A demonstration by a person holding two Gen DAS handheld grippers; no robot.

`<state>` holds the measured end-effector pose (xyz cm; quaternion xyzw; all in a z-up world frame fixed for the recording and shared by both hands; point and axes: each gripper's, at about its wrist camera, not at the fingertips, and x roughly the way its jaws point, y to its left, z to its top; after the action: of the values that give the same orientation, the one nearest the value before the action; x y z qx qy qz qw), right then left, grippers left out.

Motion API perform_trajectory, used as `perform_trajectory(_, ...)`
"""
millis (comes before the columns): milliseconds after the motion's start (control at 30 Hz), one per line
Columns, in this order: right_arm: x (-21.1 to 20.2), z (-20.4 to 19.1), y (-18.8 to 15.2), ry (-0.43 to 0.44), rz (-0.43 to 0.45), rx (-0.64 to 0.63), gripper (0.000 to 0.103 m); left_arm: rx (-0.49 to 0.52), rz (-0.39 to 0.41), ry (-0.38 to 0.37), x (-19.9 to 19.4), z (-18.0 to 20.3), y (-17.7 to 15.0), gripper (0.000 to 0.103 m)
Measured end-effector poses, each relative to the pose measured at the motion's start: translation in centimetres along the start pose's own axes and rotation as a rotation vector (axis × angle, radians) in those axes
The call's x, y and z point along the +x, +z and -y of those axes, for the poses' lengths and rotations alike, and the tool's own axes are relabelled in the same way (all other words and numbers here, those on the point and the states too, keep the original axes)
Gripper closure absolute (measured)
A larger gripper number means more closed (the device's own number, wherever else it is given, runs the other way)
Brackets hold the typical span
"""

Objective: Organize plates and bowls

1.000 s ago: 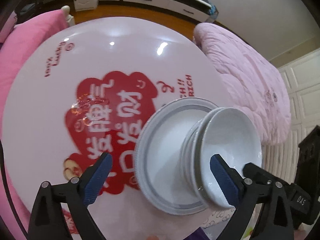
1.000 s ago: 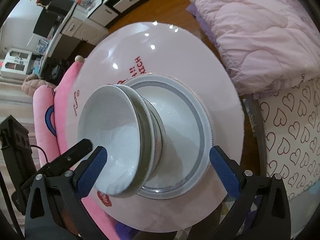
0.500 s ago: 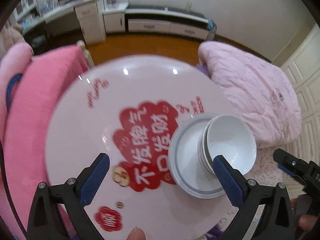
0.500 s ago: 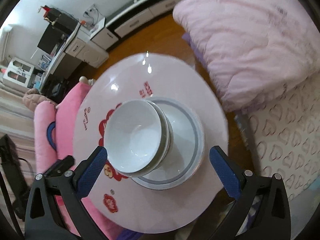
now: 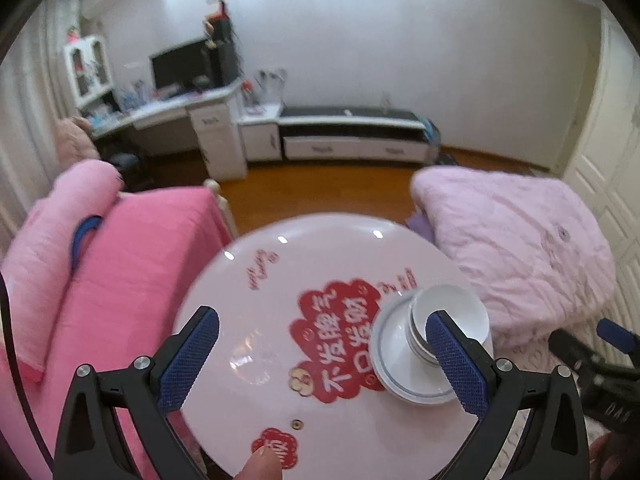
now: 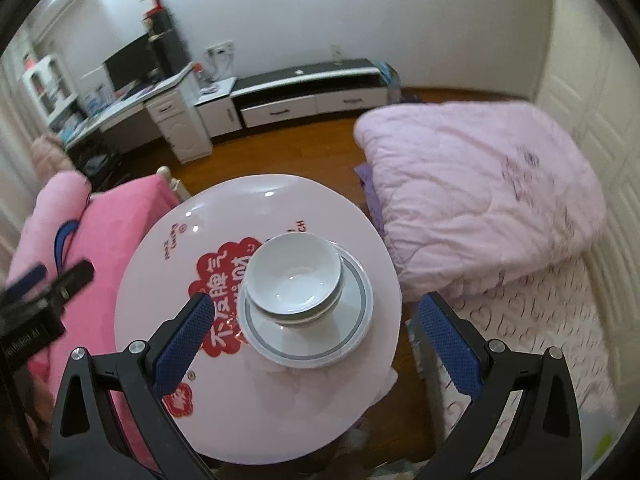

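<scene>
Both grippers hang with jaws spread wide and nothing between them: the left gripper and the right gripper sit high above the round table. The stacking looks done, so I'd say the thing now is simply to lift clear without brushing the pile. Below and beyond the right gripper, bowls sit nested on the plates, towards the table's bed side; from the left gripper they lie off right.
</scene>
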<state>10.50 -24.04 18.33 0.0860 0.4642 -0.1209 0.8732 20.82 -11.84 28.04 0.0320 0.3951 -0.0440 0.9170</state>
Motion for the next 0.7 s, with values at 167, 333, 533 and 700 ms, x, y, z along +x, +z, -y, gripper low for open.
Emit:
perform_trajectory(167, -2.6, -0.1, 0.0, 0.024, 0.060, -0.073, 0.000, -0.061, 0.081, 0.088, -5.9, 1.3, -1.9, 0.001)
perform_trajectory(333, -5.4, 0.5, -0.7, 0.040, 0.126, -0.107, 0.000, -0.122, 0.103, 0.107, -10.4, 3.4, -4.6, 0.001)
perform_trajectory(533, -7.3, 1.6, -2.1, 0.043, 0.149, -0.102, 0.000, -0.094, 0.120, 0.091, -13.7, 6.1, -7.6, 0.001)
perform_trajectory(700, -7.6, 2.7, -3.6, 0.020, 0.183, -0.076, 0.000, -0.068, 0.136, 0.062, -14.5, 7.6, -10.5, 0.001)
